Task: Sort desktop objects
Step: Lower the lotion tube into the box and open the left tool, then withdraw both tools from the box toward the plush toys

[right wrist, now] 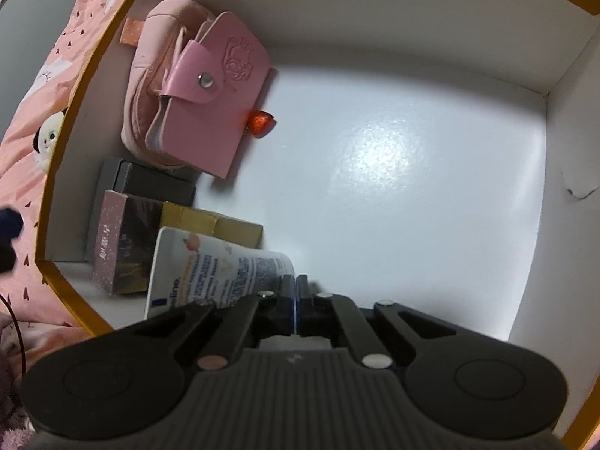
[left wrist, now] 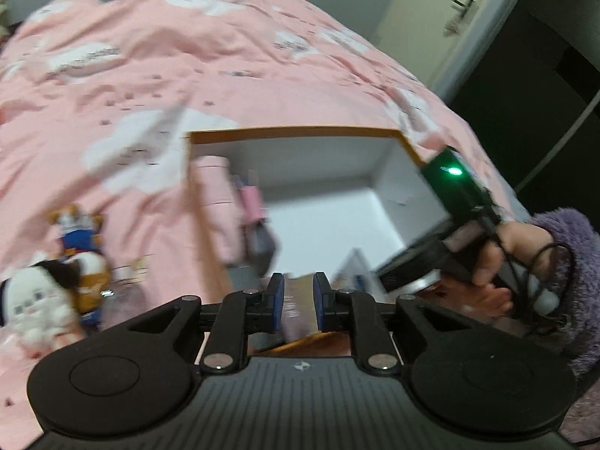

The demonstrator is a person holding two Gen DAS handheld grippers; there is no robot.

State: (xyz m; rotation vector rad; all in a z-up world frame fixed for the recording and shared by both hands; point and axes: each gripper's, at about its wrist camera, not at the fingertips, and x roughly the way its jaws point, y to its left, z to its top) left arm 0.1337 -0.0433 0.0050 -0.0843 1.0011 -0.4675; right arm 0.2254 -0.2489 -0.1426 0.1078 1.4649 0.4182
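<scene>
A white box with an orange rim [left wrist: 300,133] lies on a pink bedspread [left wrist: 150,67]; it fills the right wrist view [right wrist: 90,75]. Inside it lie a pink pouch [right wrist: 157,37], a pink card wallet [right wrist: 213,90], a red charm [right wrist: 260,123], a grey box [right wrist: 150,182], a dark speckled box [right wrist: 120,243], a gold box [right wrist: 210,225] and a white cream tube [right wrist: 210,266]. My left gripper [left wrist: 298,302] is shut on a pinkish-brown box [left wrist: 298,311] above the box's near edge. My right gripper [right wrist: 296,296] is shut and empty inside the box, beside the tube; its body shows in the left wrist view [left wrist: 455,187].
Two plush toys lie on the bedspread left of the box: a white one [left wrist: 33,303] and an orange and blue one [left wrist: 80,236]. A door with a handle [left wrist: 461,3] stands at the back right. The hand holding the right gripper wears a purple fuzzy sleeve [left wrist: 562,247].
</scene>
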